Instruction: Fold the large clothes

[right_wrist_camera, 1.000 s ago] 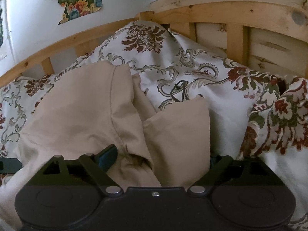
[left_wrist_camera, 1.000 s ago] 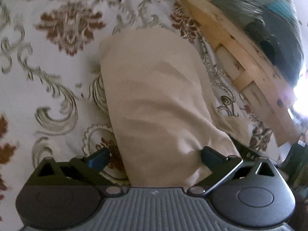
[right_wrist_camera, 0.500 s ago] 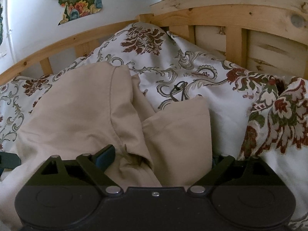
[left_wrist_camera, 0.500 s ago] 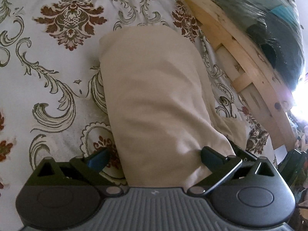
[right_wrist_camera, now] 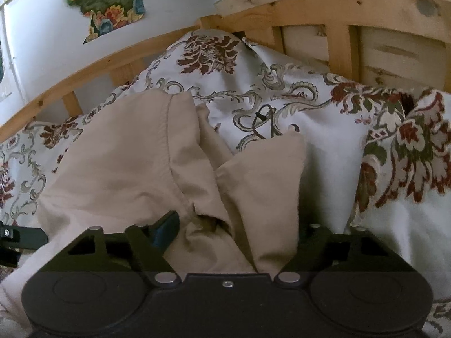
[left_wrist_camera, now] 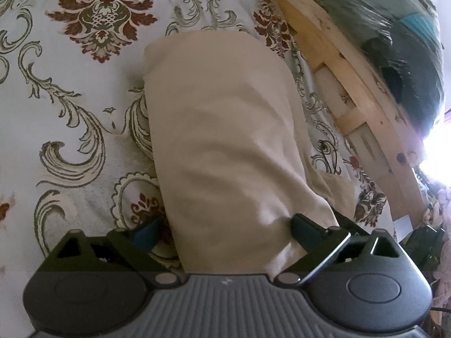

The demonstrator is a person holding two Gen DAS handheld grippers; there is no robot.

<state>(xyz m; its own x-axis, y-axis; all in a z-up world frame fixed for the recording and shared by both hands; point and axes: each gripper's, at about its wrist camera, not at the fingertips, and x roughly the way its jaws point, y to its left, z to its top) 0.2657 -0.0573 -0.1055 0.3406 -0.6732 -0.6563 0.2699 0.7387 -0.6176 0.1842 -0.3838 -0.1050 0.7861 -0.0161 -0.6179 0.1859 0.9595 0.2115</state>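
A beige garment lies lengthwise on the floral bedspread. Its near end runs between the fingers of my left gripper. Those jaws are closing: the right finger touches the cloth, while the blue-tipped left finger stands just off its edge. In the right wrist view the garment shows a stitched seam and a folded flap. My right gripper straddles that bunched cloth with its jaws closing. Its left finger is at the fabric and its right finger is hidden behind the flap.
A wooden bed frame borders the bedspread on the far side. A plastic-wrapped dark bundle sits beyond the frame. A black cord loop lies on the bedspread. Part of the other gripper shows at the left edge.
The right gripper's left finger has moved inward against the beige cloth. The left gripper's fingers have narrowed slightly around the garment's end. Neither hand has shifted.
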